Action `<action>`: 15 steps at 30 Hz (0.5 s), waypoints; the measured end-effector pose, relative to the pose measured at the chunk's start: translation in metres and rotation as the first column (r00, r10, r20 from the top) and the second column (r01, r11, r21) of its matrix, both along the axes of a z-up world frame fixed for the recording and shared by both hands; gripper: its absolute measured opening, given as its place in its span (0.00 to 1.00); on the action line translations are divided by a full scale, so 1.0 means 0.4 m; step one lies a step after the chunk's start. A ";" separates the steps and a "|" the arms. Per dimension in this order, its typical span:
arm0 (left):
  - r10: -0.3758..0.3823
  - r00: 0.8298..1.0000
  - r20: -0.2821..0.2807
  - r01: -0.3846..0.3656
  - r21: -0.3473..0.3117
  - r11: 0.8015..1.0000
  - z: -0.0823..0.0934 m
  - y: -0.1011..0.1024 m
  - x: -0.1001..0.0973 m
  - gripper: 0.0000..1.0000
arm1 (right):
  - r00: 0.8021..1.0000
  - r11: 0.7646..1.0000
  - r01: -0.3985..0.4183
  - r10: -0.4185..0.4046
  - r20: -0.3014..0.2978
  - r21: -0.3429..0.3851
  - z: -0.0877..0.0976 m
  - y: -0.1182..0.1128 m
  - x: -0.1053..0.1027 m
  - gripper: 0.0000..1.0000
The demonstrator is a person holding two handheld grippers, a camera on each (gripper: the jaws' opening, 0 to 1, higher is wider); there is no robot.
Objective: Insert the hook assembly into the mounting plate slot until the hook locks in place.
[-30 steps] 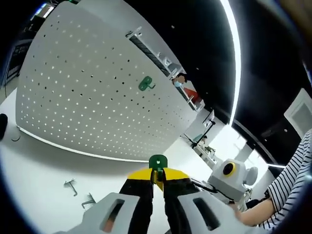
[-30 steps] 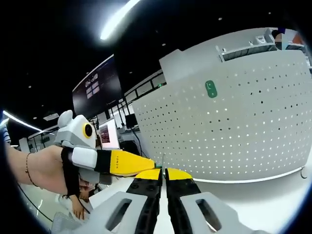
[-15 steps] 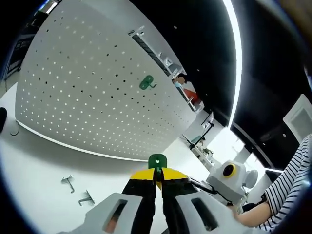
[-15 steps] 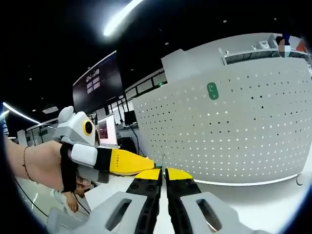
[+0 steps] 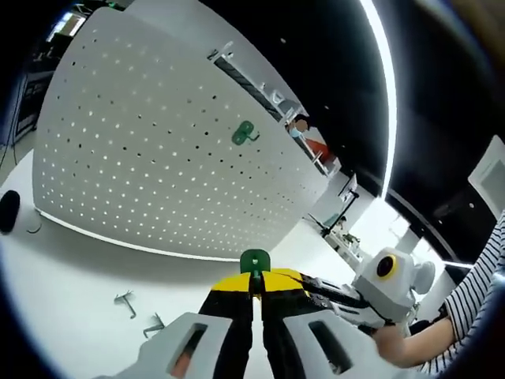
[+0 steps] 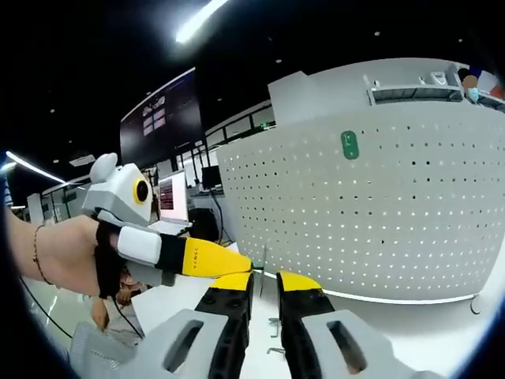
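One green hook (image 5: 254, 260) sits pinched in the left tongs (image 5: 254, 286), aimed at the pegboard (image 5: 158, 158) well ahead. Right tongs (image 6: 265, 281) hang slightly spread, gripping nothing, just beside.

In the left gripper view, a hook (image 5: 255, 260) sits between the fingers (image 5: 231, 289). Ahead of them a pegboard (image 5: 150, 150) stands on the worktop (image 5: 71, 292), another hook (image 5: 242, 135) mounted on it. Loose hooks (image 5: 138, 312) lie on the worktop left of the fingers.
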State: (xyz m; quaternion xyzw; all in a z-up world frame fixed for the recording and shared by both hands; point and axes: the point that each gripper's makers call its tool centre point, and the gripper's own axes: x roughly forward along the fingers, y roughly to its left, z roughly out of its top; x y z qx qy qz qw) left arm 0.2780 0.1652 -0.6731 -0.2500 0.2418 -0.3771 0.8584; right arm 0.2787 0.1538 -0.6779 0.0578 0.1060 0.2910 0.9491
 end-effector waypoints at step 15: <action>0.061 0.990 0.129 -0.082 0.167 0.982 -0.004 0.016 0.036 0.01 | 0.997 0.982 0.083 -0.081 0.017 -0.168 -0.008 -0.077 -0.009 0.43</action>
